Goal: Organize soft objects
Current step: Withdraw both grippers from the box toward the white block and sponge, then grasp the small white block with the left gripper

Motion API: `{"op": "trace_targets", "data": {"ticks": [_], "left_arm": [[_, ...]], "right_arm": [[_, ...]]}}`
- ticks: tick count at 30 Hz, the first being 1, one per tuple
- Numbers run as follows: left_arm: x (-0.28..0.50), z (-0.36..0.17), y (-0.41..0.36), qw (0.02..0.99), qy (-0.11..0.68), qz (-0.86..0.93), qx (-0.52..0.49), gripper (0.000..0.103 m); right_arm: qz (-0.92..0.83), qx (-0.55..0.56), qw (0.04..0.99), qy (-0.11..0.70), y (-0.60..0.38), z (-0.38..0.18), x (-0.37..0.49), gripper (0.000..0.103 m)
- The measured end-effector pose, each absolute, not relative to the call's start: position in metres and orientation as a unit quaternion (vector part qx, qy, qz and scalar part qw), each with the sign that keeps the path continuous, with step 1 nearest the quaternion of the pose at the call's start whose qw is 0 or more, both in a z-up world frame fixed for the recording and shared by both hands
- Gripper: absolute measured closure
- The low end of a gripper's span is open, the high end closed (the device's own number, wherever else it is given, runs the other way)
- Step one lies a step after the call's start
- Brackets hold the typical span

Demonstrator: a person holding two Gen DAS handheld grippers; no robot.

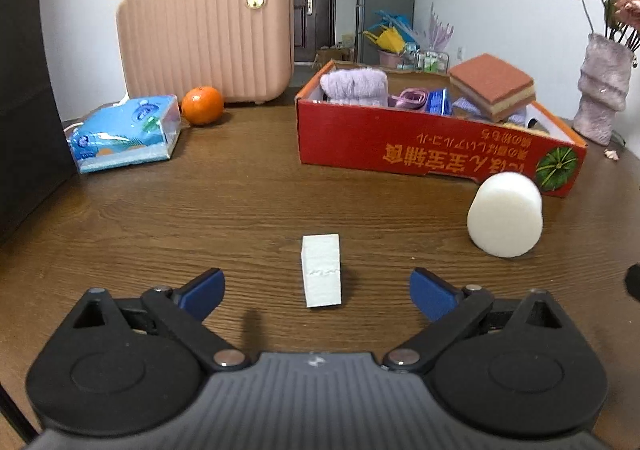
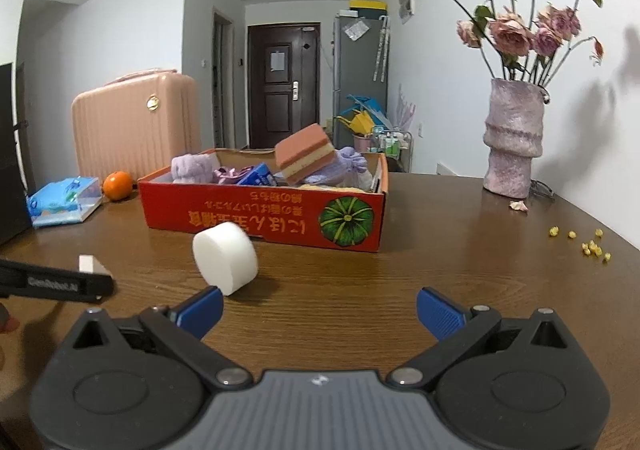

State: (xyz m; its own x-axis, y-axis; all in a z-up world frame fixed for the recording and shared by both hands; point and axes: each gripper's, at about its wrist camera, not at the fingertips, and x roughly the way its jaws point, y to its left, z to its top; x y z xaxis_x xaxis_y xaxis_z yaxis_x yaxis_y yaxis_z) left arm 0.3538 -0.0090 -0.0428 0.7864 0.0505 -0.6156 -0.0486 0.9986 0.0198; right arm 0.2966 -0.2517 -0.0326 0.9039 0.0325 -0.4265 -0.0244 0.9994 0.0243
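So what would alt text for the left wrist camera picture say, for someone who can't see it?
An open left gripper hovers over a wooden table, its blue fingers either side of a small white foam block. Beyond sit a white foam cylinder and a red cardboard box holding sponges and cloths.

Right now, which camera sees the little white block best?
The left wrist view. The little white block lies whole on the table, straight ahead of the open left gripper. In the right wrist view only its corner peeks out behind that gripper's black finger.
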Motion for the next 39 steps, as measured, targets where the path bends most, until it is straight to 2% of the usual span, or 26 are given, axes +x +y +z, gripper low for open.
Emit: {"op": "trace_targets", "data": {"ticks": [2,9,14,17,19,21,39], "left_arm": [[0.359,-0.045,-0.011,0.943,0.331,0.028,0.004,0.012],[0.373,-0.049,-0.011,0.942,0.335,0.032,0.011,0.015],[0.385,-0.053,-0.009,0.937,0.347,0.031,0.011,0.029],[0.39,-0.053,-0.004,0.938,0.346,0.031,0.004,0.05],[0.391,-0.054,-0.001,0.936,0.352,0.025,-0.003,0.073],[0.39,-0.053,-0.001,0.936,0.351,0.015,-0.004,0.084],[0.37,-0.03,0.01,0.955,0.297,0.01,-0.009,0.084]], "right_arm": [[0.008,0.017,0.977,0.214,-0.256,-0.031,0.298,0.0],[-0.017,0.054,0.968,0.244,-0.273,-0.036,0.319,0.0],[-0.039,0.075,0.962,0.26,-0.283,-0.042,0.329,0.0],[-0.041,0.072,0.963,0.257,-0.283,-0.042,0.329,0.0],[-0.04,0.068,0.963,0.258,-0.281,-0.043,0.329,0.0],[-0.04,0.066,0.963,0.259,-0.28,-0.043,0.329,0.0],[-0.017,0.037,0.965,0.259,-0.266,-0.046,0.331,0.0]]}}
